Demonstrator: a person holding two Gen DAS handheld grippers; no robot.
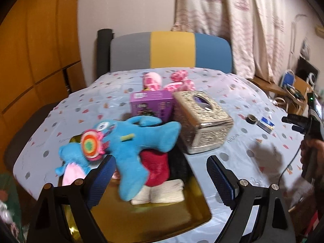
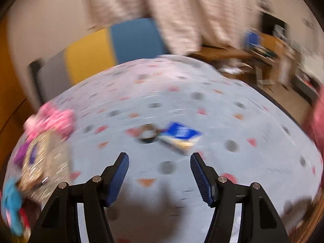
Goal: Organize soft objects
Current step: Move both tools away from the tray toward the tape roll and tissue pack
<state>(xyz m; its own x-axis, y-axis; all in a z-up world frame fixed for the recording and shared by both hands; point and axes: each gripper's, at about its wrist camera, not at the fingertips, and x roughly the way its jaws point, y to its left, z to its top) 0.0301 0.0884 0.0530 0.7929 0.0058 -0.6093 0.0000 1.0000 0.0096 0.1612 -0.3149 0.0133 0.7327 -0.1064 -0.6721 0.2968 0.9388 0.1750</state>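
The blue plush [image 1: 129, 143] lies across the gold tray [image 1: 154, 216], just ahead of the wide-open, empty left gripper [image 1: 160, 178]; the right gripper [image 2: 160, 180], half-open and empty, hangs over bare surface [image 2: 182, 93].

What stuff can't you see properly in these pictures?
- Left wrist view: the red soft thing and folded white cloth on the gold tray are partly hidden under the blue plush toy.
- Left wrist view: the pink plush is half hidden behind the purple box.
- Right wrist view: motion blur smears the blue-and-white packet; its print is unreadable.
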